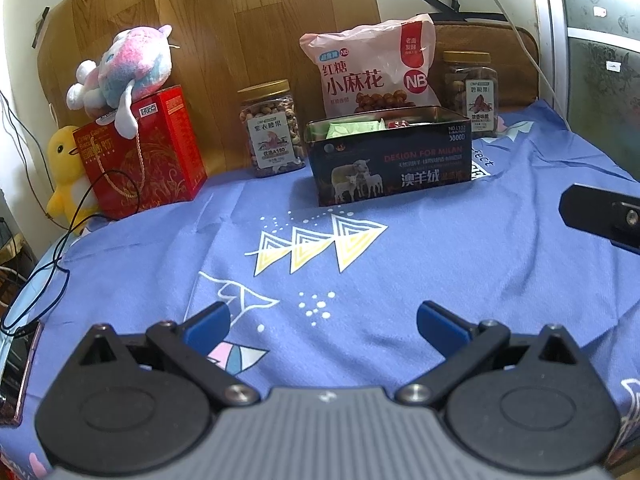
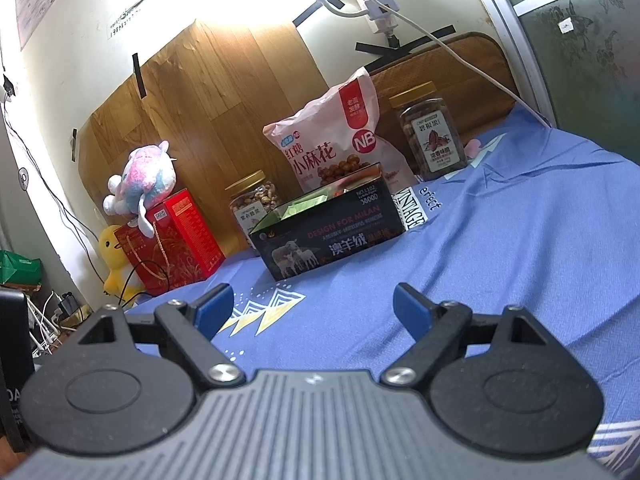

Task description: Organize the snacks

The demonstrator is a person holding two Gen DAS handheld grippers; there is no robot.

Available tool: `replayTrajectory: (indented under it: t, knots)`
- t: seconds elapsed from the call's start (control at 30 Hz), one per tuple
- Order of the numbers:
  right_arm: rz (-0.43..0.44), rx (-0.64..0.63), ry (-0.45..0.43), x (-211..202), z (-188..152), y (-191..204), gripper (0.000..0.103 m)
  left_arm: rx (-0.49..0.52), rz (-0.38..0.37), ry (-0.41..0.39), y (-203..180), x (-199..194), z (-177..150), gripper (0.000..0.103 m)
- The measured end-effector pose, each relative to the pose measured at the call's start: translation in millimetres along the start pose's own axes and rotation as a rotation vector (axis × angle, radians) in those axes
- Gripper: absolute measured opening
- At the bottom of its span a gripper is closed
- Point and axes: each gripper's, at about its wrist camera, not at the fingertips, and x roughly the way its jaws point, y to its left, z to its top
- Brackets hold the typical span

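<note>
Claws left (image 1: 322, 322) and right (image 2: 312, 308) hover wide apart, empty, angled down over blue cloth (image 1: 400, 264).

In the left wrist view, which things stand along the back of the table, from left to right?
Yellow duck plush → red gift box → left nut jar → dark tin box → right nut jar.

Left hand-held gripper (image 1: 323, 322), right hand-held gripper (image 2: 313, 306): black linkages, blue pads, silver screws, grey ribbed body.
</note>
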Motion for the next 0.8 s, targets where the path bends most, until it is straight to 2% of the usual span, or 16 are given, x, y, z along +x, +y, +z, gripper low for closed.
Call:
replayTrajectory:
  t: [0.8]
  knots:
    - [-0.005, -0.002, 0.004, 3.1, -1.3, 0.6, 0.089, 0.011, -0.009, 0.012, 0.1, 4.2, 2.5, 0.103]
